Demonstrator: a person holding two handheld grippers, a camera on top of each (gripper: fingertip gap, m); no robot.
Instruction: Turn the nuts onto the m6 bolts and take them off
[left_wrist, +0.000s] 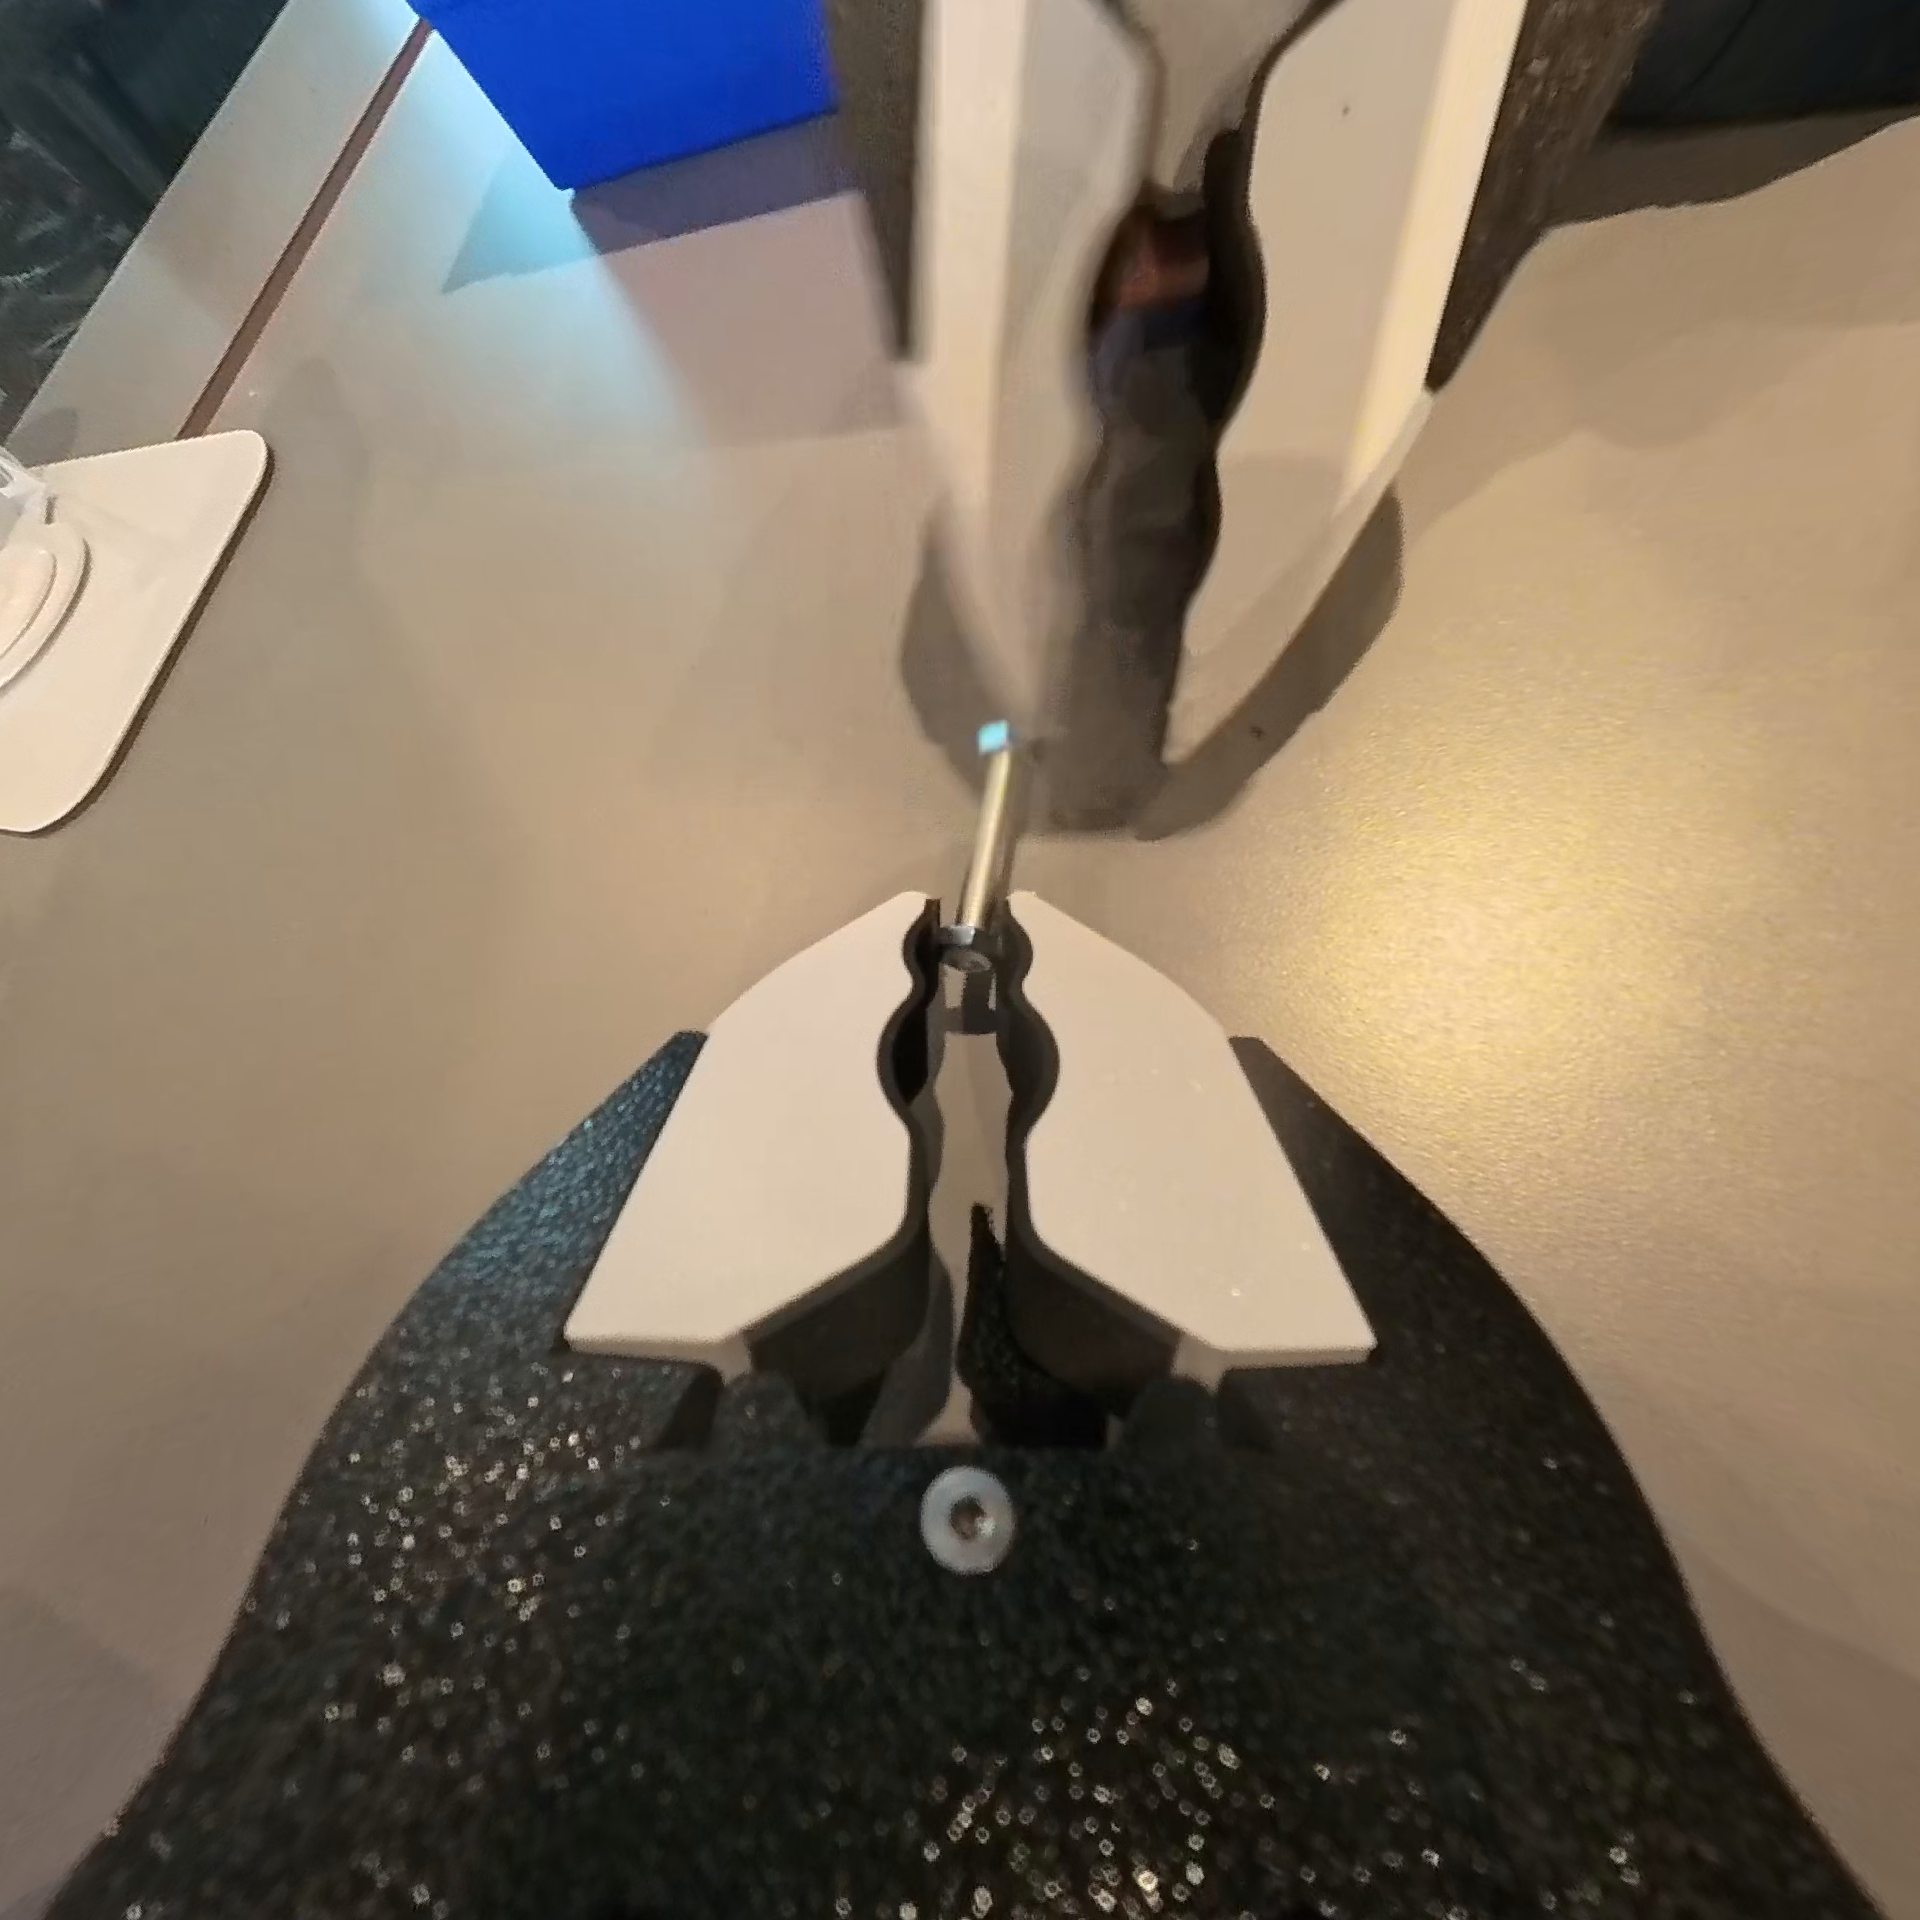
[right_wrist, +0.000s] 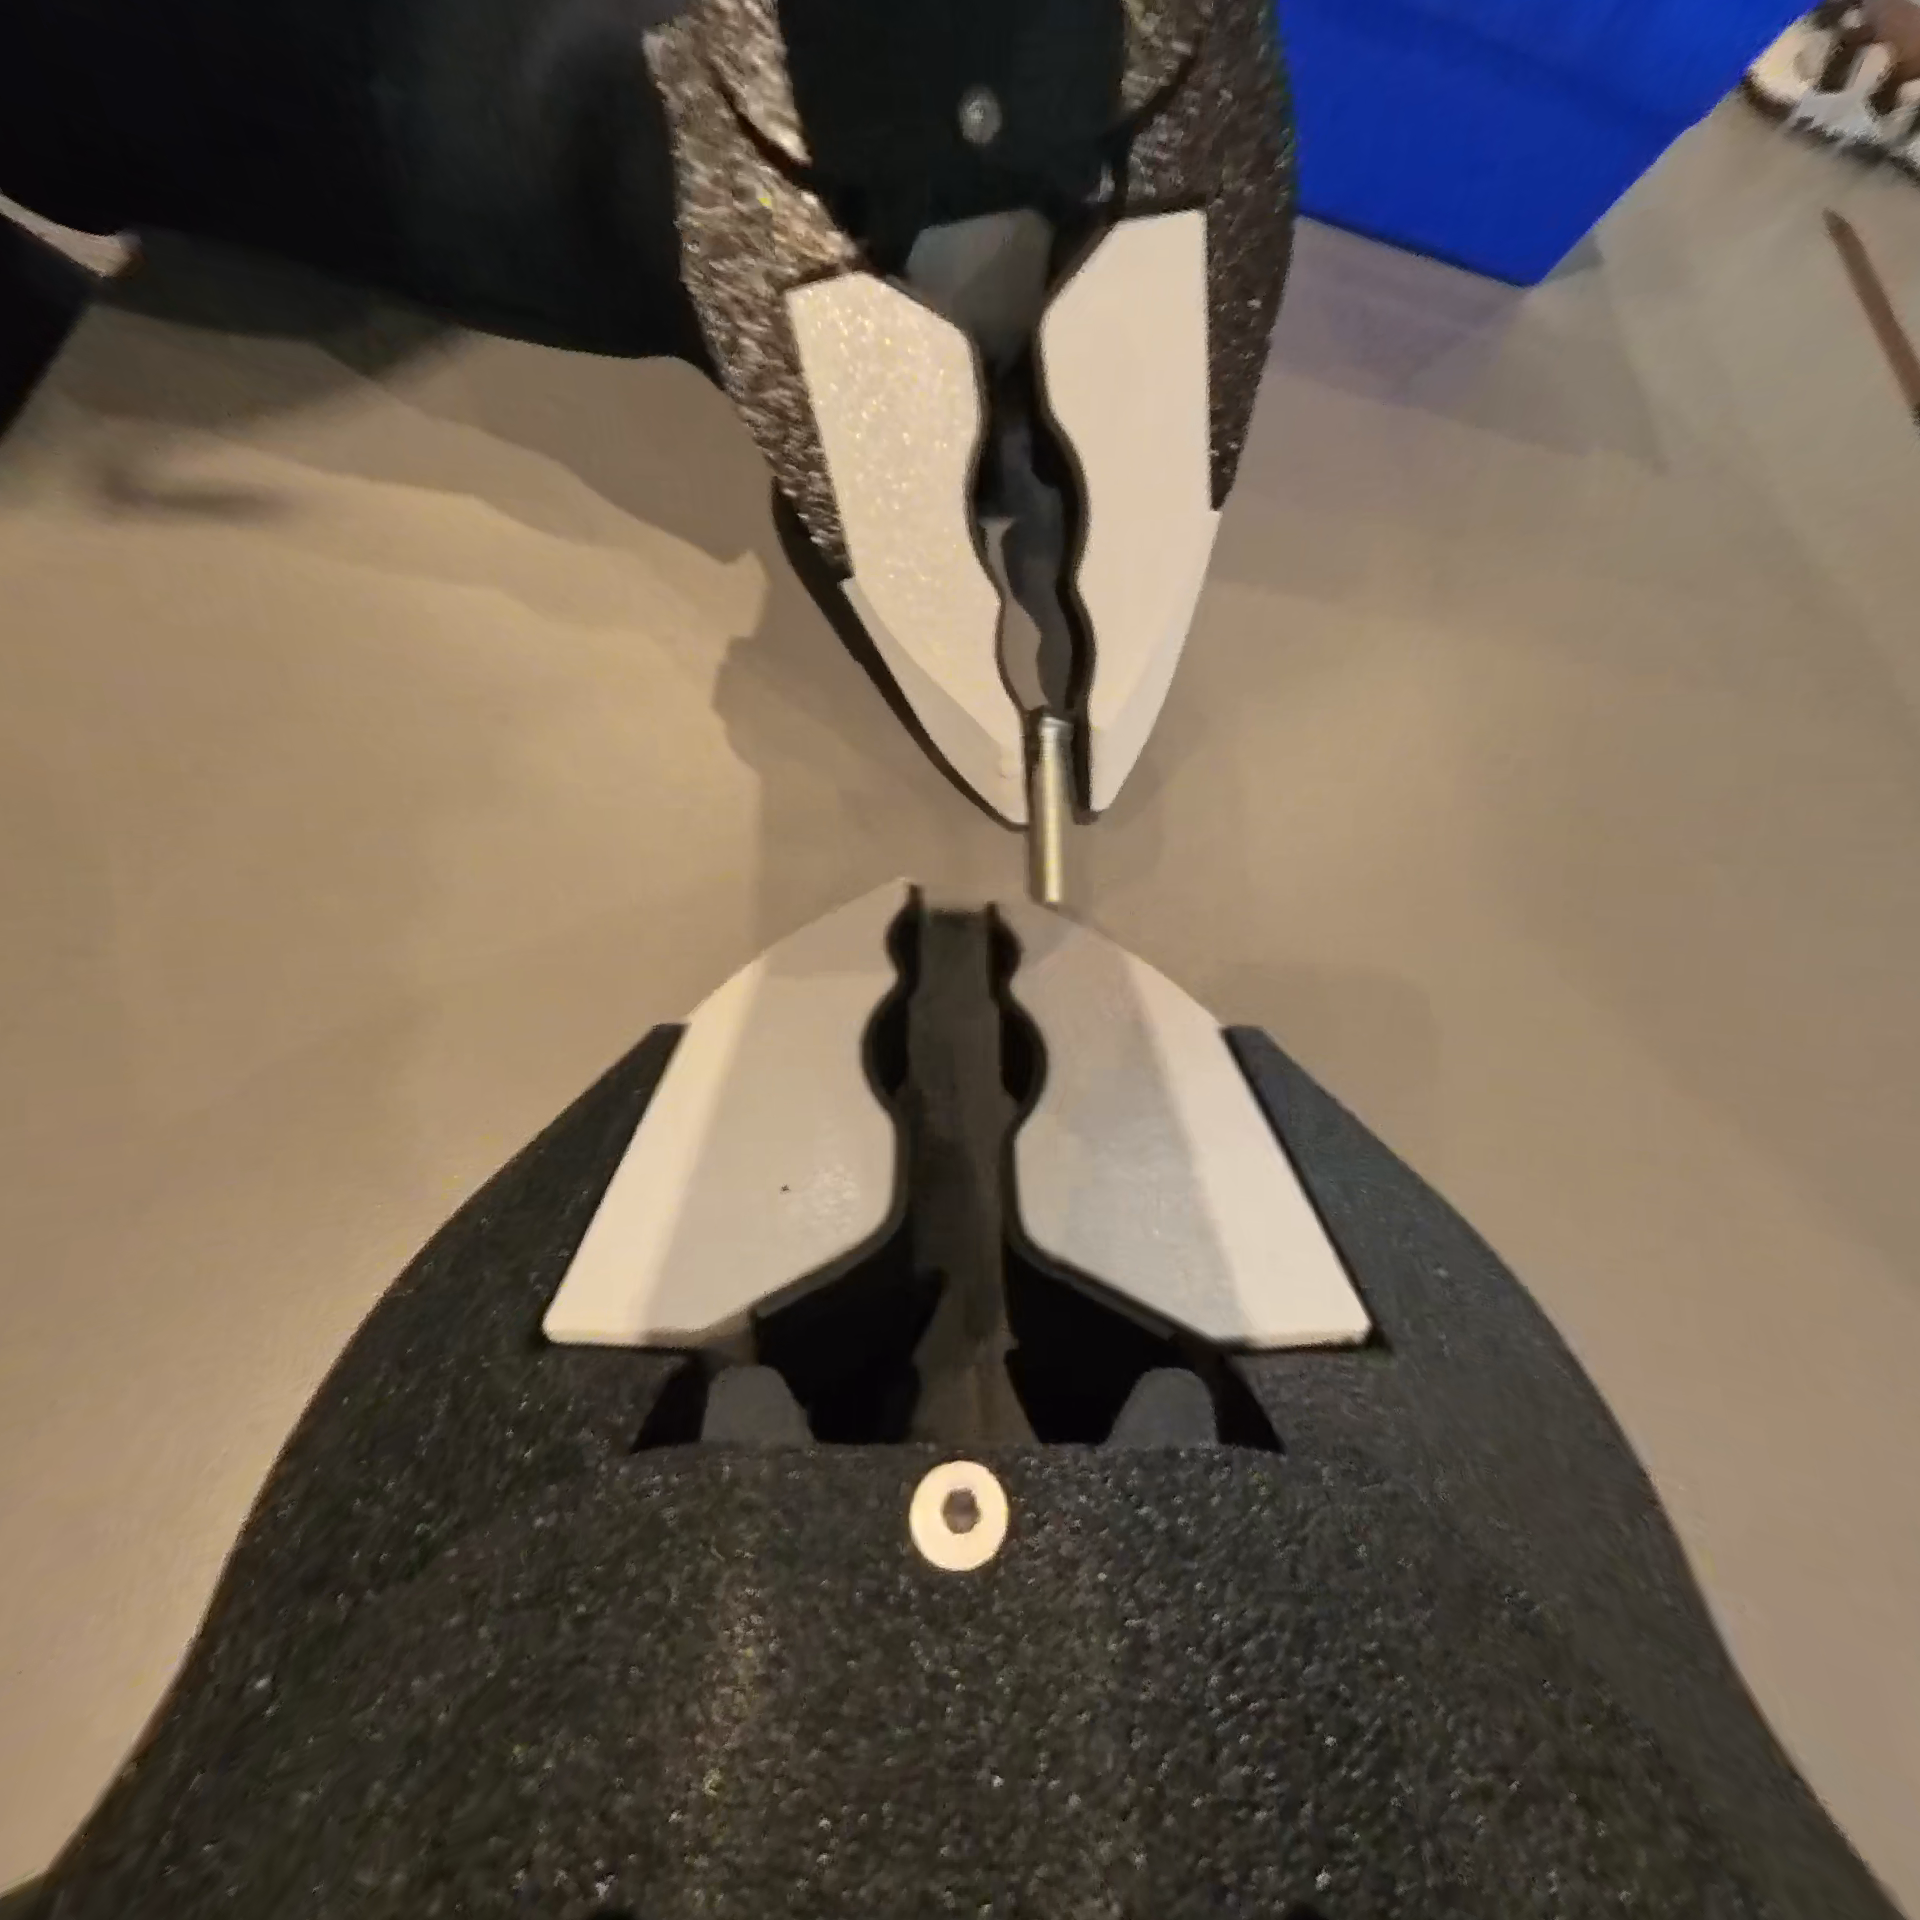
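Note:
My left gripper (left_wrist: 968, 935) is shut on the head of a silver M6 bolt (left_wrist: 987, 831). The bolt points away from it, above the beige table (left_wrist: 520, 935). A small nut (left_wrist: 995, 740) sits at the bolt's far tip. My right gripper (right_wrist: 956, 914) faces the left one head-on, its jaws a narrow gap apart. In the left wrist view it is blurred, and the nut lies against one of its fingertips (left_wrist: 1023, 774). In the right wrist view the bolt (right_wrist: 1044, 821) ends at my right fingertip (right_wrist: 1039, 940). The nut is hidden there.
A blue box (left_wrist: 644, 83) stands at the back of the table and also shows in the right wrist view (right_wrist: 1507, 125). A white square base (left_wrist: 135, 623) carrying a clear object lies at the left, near the table edge (left_wrist: 301, 239). My two grippers' fingertips are within a few centimetres of each other.

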